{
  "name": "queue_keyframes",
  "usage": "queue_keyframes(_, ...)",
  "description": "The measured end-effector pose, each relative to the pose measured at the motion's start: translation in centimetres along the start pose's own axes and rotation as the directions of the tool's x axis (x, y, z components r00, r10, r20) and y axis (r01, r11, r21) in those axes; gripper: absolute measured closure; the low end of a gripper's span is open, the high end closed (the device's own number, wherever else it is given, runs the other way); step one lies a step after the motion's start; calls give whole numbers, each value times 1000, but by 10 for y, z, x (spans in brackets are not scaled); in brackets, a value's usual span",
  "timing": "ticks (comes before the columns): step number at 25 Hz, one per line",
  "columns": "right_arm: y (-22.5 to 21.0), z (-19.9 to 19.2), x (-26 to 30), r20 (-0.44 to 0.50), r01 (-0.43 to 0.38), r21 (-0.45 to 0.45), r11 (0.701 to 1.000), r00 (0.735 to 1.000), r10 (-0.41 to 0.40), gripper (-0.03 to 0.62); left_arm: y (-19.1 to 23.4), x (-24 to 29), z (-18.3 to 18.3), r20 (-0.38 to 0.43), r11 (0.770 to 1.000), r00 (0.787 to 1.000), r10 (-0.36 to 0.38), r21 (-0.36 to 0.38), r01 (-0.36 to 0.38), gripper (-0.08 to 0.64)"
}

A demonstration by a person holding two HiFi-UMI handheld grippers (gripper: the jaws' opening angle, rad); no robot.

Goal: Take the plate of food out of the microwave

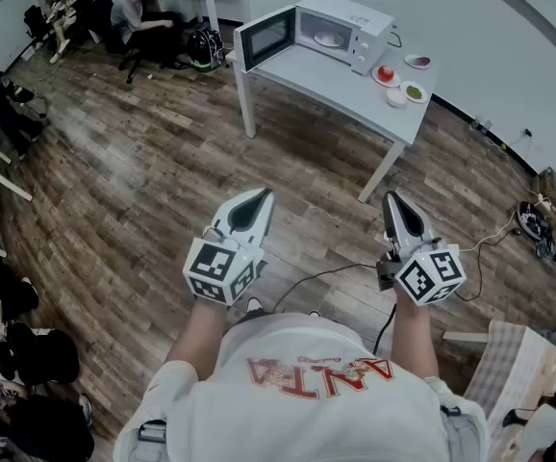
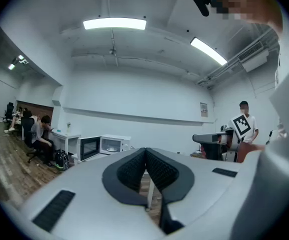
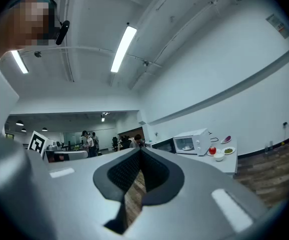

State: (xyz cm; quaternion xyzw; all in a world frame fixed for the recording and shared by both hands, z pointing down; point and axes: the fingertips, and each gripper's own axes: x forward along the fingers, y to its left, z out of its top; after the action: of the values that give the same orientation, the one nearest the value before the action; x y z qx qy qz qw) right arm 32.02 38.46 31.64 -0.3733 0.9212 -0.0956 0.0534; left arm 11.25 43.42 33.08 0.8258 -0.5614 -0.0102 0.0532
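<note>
Plate not yet out; nothing gripped, the approach is all to do.

plate of food [image 1: 328, 38] sits inside the microwave [image 1: 347, 25], well ahead of both sets of fingertips, probably with food on it but too small to be sure; door [image 1: 264, 37] already hangs open, on the left fingers' side; left gripper [image 1: 259, 200] and right gripper [image 1: 396, 205] both have fingers pressed together, empty; left to do: close in, reach inside, grip the rim, draw it out; table [image 1: 326, 89] front edge and legs stand between fingers and oven; small dishes [image 1: 400, 80] crowd the top beyond the right fingertips; bare floor [image 1: 163, 181] ahead is open; cable [image 1: 321, 275] trails just below the fingers.
</note>
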Motion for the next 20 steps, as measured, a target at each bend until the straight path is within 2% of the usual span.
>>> queue_keyframes(13, 6, -5, 13, -7, 16, 22, 1000, 1000, -16, 591, 13, -3, 0, -7, 1000, 1000, -7, -4, 7, 551)
queue_keyframes(20, 13, -13, 29, 6, 5, 91, 996, 1000, -5, 589, 31, -6, -5, -23, 1000, 999, -22, -17, 22, 551)
